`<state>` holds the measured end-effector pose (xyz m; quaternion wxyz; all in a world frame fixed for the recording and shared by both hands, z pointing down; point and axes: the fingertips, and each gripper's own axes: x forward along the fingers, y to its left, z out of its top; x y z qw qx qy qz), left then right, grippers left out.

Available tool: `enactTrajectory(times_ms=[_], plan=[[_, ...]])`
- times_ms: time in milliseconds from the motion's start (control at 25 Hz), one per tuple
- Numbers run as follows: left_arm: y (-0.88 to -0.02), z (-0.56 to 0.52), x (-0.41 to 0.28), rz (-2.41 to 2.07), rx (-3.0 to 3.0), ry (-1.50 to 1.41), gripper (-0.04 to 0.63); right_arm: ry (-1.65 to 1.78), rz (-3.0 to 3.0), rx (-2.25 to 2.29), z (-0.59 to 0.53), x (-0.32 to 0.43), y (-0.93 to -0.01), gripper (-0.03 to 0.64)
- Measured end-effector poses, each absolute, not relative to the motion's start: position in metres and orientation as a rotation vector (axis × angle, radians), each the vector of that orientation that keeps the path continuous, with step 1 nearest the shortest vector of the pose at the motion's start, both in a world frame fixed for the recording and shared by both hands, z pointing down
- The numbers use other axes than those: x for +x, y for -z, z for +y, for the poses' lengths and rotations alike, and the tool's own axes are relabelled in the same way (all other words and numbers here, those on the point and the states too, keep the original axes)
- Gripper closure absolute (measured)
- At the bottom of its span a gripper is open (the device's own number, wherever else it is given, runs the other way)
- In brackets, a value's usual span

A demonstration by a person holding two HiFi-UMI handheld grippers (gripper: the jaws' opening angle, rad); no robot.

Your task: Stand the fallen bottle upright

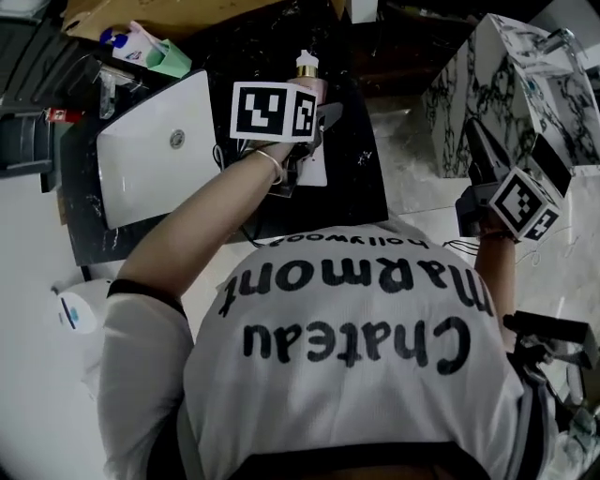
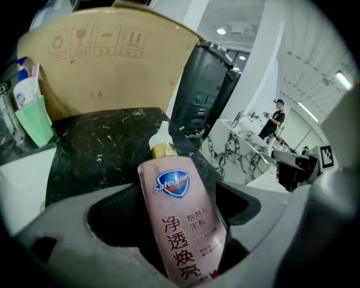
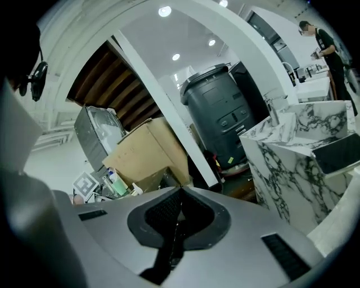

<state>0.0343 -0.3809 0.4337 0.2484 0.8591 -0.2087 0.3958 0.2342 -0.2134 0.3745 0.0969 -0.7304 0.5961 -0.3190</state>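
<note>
Left gripper [image 2: 175, 185], jaws spread wide, flanks 1 bottle [image 2: 183, 230] lying label-up, cap pointing away, on the dark tabletop [image 2: 95, 146]. The label is legible only in this gripper's view. Right gripper [image 3: 179, 190], jaws together and empty, is off to the tabletop's side in the head view. Total: 2 grippers.

- Head view: even indoor light; pale floor [image 1: 28, 244] bright, dark surface [image 1: 361, 187] dim.
- Both gripper views: ceiling lights [image 3: 165, 10] glare; fisheye curvature, black corners, soft foreground.
</note>
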Motion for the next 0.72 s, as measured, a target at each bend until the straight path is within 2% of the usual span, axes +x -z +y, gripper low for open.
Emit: enactTrajectory(times_ms=[480, 600, 720], plan=[[-0.449, -0.383, 0.035, -0.678, 2.296, -1.338, 0.188, 0.981, 1.926, -1.986, -0.218, 0.26, -0.376, 0.607], [-0.447, -0.381, 0.033, -0.691, 2.269, -1.359, 0.258, 0.987, 1.913, -1.981, -0.201, 0.277, -0.382, 0.607], [-0.447, -0.373, 0.032, -0.643, 2.275, -1.438, 0.27, 1.01, 1.887, -1.964, -0.183, 0.288, -0.389, 0.607]])
